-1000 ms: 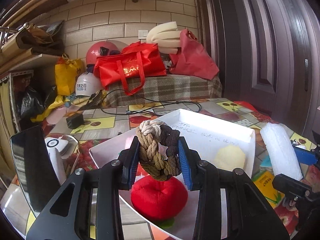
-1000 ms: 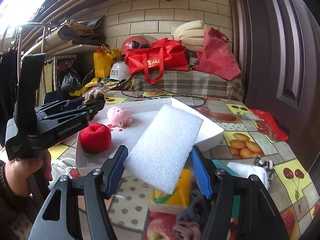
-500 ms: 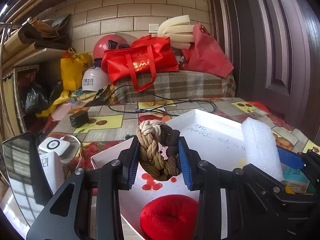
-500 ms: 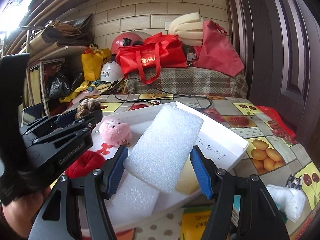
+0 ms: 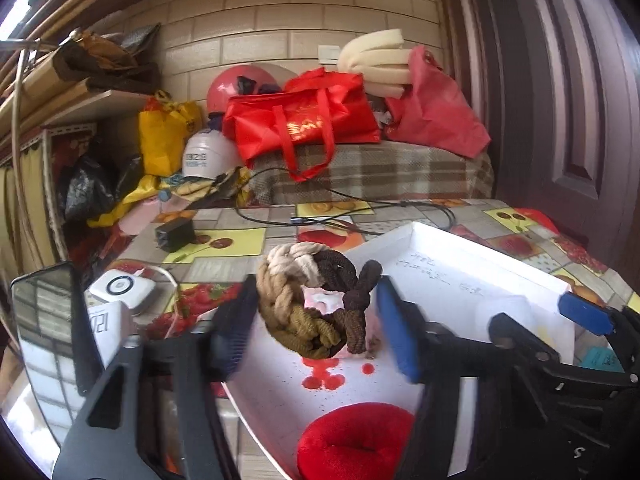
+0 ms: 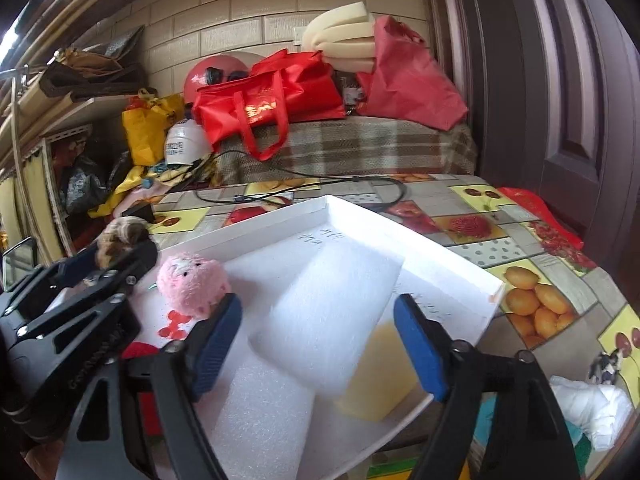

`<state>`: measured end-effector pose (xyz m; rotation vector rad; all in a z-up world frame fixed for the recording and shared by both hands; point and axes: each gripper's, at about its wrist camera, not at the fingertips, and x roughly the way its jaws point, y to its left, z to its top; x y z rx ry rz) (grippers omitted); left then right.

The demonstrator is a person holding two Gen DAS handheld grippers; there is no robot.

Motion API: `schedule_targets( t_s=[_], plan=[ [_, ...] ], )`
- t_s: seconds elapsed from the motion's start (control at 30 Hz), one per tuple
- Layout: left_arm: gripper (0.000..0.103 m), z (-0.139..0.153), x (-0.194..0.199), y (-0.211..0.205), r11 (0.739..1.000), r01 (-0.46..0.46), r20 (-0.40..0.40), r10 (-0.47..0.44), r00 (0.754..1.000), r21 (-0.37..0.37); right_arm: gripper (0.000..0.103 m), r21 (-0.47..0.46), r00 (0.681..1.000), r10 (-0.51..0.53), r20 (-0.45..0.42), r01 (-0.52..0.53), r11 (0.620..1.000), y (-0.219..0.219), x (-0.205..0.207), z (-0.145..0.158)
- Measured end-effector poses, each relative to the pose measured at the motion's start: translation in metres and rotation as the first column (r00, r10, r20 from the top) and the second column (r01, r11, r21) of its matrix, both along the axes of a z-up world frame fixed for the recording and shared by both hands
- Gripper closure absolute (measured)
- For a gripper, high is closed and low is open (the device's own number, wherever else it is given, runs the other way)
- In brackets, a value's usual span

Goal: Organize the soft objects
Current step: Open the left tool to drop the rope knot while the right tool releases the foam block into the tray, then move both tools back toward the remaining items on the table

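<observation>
Left wrist view: my left gripper (image 5: 316,328) has just spread wide, freeing the braided tan-and-brown rope knot (image 5: 316,304) over the shallow white tray (image 5: 472,248); my right gripper (image 6: 316,344) has likewise let the white foam block (image 6: 332,312) drop in.

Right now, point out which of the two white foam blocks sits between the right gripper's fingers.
The upper white foam block, lying between the right gripper fingers and overlapping the yellow sponge; the lower foam block lies flat beneath it.
</observation>
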<state>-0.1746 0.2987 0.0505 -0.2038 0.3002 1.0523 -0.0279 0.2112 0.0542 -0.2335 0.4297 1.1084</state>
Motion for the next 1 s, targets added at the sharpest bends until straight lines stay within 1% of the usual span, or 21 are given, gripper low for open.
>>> schedule_targets(
  t_s=[0.03,0.07,0.1,0.17,0.33,0.43,0.5,0.57,0.67,0.77,0.9,1.0],
  plan=[
    [0.018,0.000,-0.004,0.003,1.000,-0.013,0.014,0.013,1.000,-0.014,0.019,0.006,1.000,-0.004,-0.009,0.004,1.000,-0.001,0.002,0.000],
    [0.010,-0.001,-0.007,0.006,0.999,-0.018,0.030,0.018,0.999,-0.028,0.013,0.012,1.000,-0.010,-0.019,0.010,1.000,-0.002,0.004,0.000],
    [0.007,-0.001,-0.010,0.008,0.999,-0.022,0.044,0.023,0.999,-0.035,0.007,0.017,0.999,-0.015,-0.028,0.016,1.000,-0.003,0.006,0.000],
    [0.005,-0.001,-0.013,0.007,0.999,-0.033,0.054,0.034,0.998,-0.029,0.000,0.022,0.999,-0.020,-0.036,0.021,1.000,-0.004,0.007,0.000],
    [0.005,0.000,-0.016,0.002,0.999,-0.051,0.063,0.051,0.997,-0.002,0.000,0.043,1.000,-0.019,-0.012,0.019,0.999,-0.007,0.003,0.002],
    [0.003,0.001,-0.020,0.000,0.999,-0.052,0.081,0.052,0.995,0.007,0.000,0.065,1.000,-0.013,0.010,0.012,0.998,-0.011,-0.001,0.004],
    [0.002,0.003,-0.024,-0.003,0.998,-0.053,0.098,0.050,0.994,0.024,0.000,0.082,0.999,-0.004,0.035,0.001,0.997,-0.015,-0.006,0.006],
    [0.002,0.002,-0.025,-0.007,0.998,-0.049,0.094,0.046,0.995,0.029,0.000,0.088,0.997,0.007,0.075,-0.013,0.996,-0.020,-0.014,0.008],
    [0.002,0.003,-0.025,-0.016,0.999,-0.028,0.081,0.024,0.996,0.039,0.000,0.098,0.991,0.040,0.132,-0.053,0.994,-0.034,-0.026,0.009],
    [0.002,0.003,-0.022,-0.028,0.999,0.009,0.062,-0.012,0.998,0.049,0.000,0.093,0.985,0.074,0.159,-0.089,0.992,-0.049,-0.033,0.010],
    [0.002,0.003,-0.019,-0.050,0.994,0.092,0.049,-0.094,0.994,0.051,0.000,0.091,0.986,0.082,0.145,-0.096,0.991,-0.069,-0.024,0.010],
    [0.002,0.003,-0.013,-0.070,0.981,0.184,0.039,-0.186,0.982,0.054,0.000,0.089,0.987,0.071,0.143,-0.084,0.992,-0.089,-0.012,0.010]
  ],
)
